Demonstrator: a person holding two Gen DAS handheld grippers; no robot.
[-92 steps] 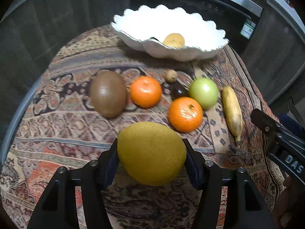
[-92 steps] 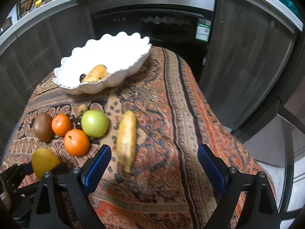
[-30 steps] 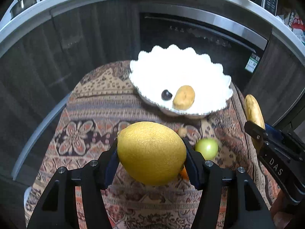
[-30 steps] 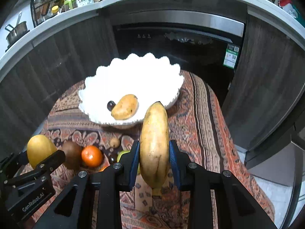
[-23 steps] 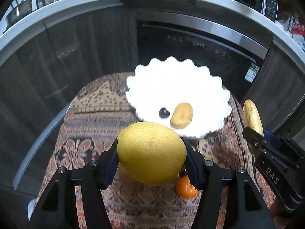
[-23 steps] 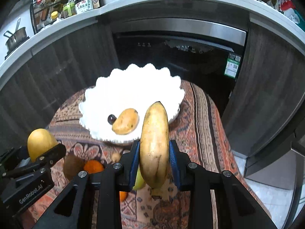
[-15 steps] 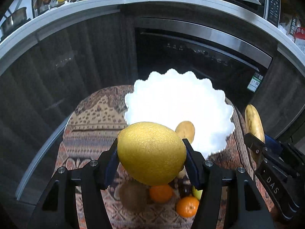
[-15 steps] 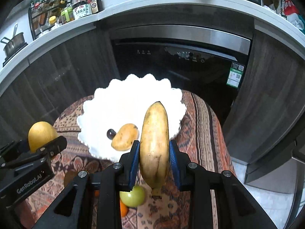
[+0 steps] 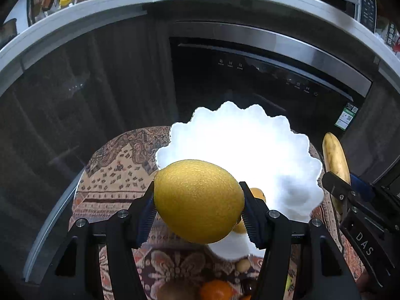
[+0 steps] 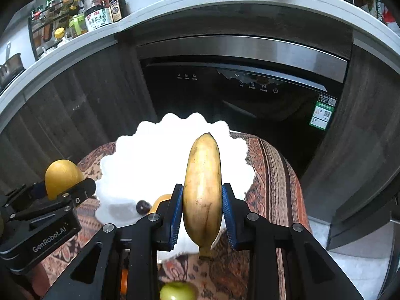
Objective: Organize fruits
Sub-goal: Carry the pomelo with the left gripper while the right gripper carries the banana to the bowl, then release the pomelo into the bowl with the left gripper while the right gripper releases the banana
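Fruit is held in both grippers above the white bowl (image 10: 175, 150): the left gripper (image 9: 198, 207) clamps a large yellow citrus (image 9: 198, 201) between its pads, and the right gripper (image 10: 202, 212) is closed tight on a banana (image 10: 203, 187) standing on end. "GenRobot.AI" reads on the left gripper's body, "DAS" on the right one's. A bottle (image 10: 97, 12) on the counter bears a Chinese label, unreadable.
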